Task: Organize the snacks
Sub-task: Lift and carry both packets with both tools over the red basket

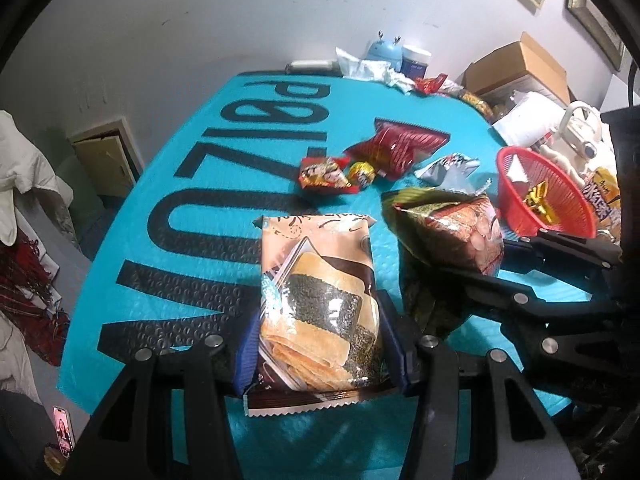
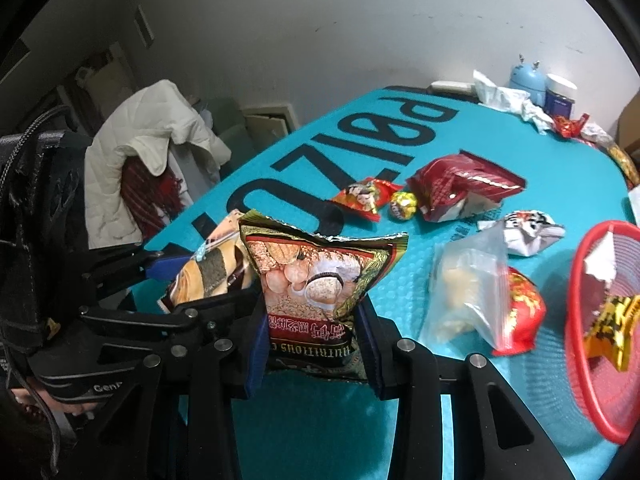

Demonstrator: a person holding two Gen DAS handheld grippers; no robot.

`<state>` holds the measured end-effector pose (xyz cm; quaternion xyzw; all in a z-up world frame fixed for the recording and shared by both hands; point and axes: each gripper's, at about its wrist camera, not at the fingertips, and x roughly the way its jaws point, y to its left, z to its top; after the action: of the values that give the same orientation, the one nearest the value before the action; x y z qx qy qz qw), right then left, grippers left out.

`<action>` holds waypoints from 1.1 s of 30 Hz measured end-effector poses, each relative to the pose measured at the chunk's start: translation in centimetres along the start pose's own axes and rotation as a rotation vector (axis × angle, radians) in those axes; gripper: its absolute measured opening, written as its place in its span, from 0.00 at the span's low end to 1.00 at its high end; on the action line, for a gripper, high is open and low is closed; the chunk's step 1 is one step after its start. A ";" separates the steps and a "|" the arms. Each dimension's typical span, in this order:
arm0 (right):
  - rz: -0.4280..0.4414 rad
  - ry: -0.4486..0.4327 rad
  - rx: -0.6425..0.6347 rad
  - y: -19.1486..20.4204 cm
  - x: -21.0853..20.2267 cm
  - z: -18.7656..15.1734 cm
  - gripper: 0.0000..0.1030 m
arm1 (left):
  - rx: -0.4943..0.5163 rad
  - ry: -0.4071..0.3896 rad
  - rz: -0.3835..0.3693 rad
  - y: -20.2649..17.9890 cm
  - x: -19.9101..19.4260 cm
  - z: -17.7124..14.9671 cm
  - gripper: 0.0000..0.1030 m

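My left gripper (image 1: pixel 320 344) clamps the seaweed cracker pack (image 1: pixel 316 304), my right gripper (image 2: pixel 314 344) the cereal bag (image 2: pixel 320 280); both look light, crinkly, slippery, contents crushable, so I pinch near the seams.

A teal padded sheet (image 1: pixel 192 208) with large black letters covers the counter. Near its middle lie a dark red bag (image 1: pixel 400 148), a small red packet (image 1: pixel 324 174) and a gold-wrapped sweet (image 1: pixel 361 173) just beside it, and a crumpled silver wrapper (image 1: pixel 448 166). Toward the right stand a red mesh basket (image 2: pixel 576 280) and a clear zip bag (image 2: pixel 470 292) lying on a red packet (image 2: pixel 524 312); crumpled white paper (image 1: pixel 372 68) sits at the far edge.
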<state>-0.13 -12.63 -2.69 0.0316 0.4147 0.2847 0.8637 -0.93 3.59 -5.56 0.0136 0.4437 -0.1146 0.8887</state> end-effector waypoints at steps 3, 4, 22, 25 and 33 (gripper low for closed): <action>-0.016 -0.029 0.000 0.0 -1.3 -0.1 0.38 | 0.009 -0.020 -0.011 -0.6 -0.8 0.1 0.49; -0.021 -0.036 0.000 0.0 -1.7 -0.2 0.38 | 0.013 -0.026 -0.017 -0.7 -1.1 0.2 0.49; -0.192 -0.174 0.101 -2.7 -9.8 -2.5 0.38 | 0.189 -0.114 -0.191 -7.8 -3.2 2.7 0.49; -0.246 -0.195 0.135 -3.8 -11.2 -2.9 0.38 | 0.234 -0.113 -0.234 -9.7 -2.9 3.3 0.49; -0.366 -0.232 0.191 -6.6 -14.1 -3.7 0.38 | 0.321 -0.133 -0.314 -13.9 -2.7 5.2 0.49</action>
<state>-6.77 -26.12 2.86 0.0698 0.3366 0.0773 0.9359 -1.41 -10.04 0.85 0.0780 0.3569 -0.3213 0.8737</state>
